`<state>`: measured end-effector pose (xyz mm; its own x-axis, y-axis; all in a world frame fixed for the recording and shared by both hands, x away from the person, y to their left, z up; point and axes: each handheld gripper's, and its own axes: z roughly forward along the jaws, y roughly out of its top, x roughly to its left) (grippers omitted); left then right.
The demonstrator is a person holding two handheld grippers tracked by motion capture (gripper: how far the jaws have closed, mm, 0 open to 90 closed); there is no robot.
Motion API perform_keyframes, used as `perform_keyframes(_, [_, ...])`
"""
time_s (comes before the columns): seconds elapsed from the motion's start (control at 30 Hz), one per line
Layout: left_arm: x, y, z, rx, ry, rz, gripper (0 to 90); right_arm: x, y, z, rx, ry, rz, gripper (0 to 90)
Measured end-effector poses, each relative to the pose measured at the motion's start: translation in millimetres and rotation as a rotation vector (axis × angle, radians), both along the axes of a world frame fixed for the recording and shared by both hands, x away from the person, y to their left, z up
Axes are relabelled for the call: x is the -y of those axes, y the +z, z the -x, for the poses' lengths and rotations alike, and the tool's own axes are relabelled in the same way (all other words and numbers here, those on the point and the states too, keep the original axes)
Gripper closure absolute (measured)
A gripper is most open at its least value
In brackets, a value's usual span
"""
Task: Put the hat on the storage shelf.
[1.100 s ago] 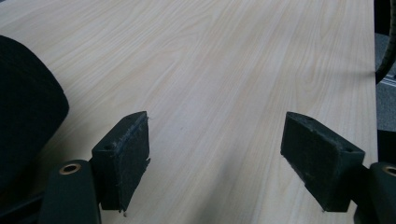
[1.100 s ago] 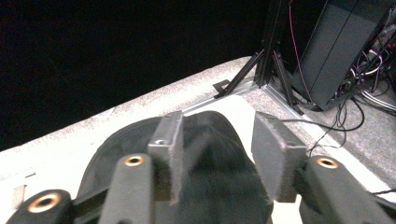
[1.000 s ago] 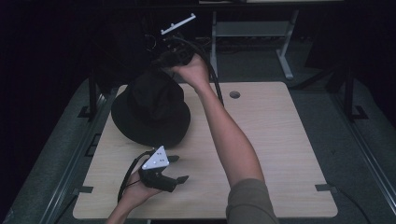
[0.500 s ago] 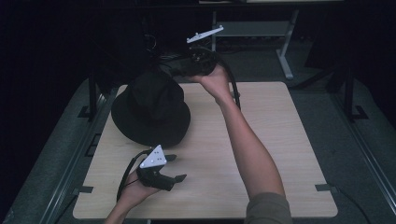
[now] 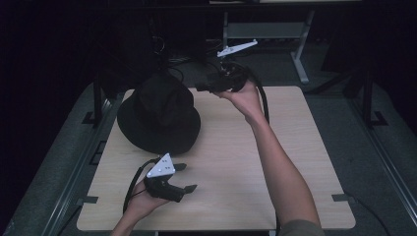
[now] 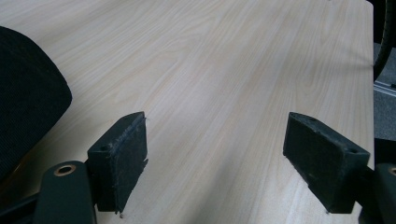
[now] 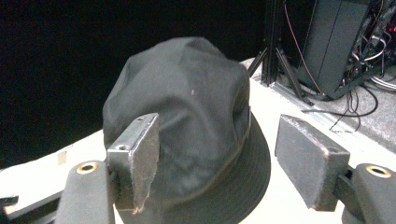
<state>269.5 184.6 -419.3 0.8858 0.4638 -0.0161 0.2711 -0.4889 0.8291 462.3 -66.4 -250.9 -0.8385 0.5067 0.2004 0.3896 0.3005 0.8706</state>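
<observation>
A black bucket hat [image 5: 160, 115] sits crown up on the far left part of the wooden table [image 5: 295, 162]. My right gripper [image 5: 202, 87] hovers just right of the crown and points at it. Its jaws have just been opening and stand open with nothing between them. In the right gripper view the hat [image 7: 187, 107] stands a little beyond the right gripper [image 7: 222, 140]. My left gripper [image 5: 186, 177] rests open near the front edge, below the brim. The left gripper view looks past the left gripper [image 6: 215, 135] over bare wood, with the hat's brim [image 6: 23, 93] at its left.
A grey metal stand [image 5: 300, 64] rises behind the table's far edge. Black equipment and cables [image 7: 336, 42] sit on the floor beyond the hat. The right gripper's cable [image 5: 263, 101] loops by the person's wrist. Dark rails run along both table sides.
The right gripper has drawn back to the right, away from the hat's crown, and its jaws have spread wider. The hat and the left gripper have stayed put.
</observation>
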Motion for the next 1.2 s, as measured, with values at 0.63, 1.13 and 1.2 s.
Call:
perform_keyframes(0.63, [-5.1,1.8,-0.2,-0.006,0.024,0.009,19.7,36.3,-24.3,31.7,-0.039,-0.022,0.007,25.2])
perform_keyframes(1.13, [-5.7,1.2,0.7,-0.009,0.022,-0.001,19.7,56.2,-43.0,51.7,-0.064,-0.030,0.019,21.6])
perform_keyframes(1.2, [-6.2,1.4,0.5,-0.006,0.021,-0.002,19.6,59.1,-45.4,54.8,-0.062,-0.032,0.014,21.5])
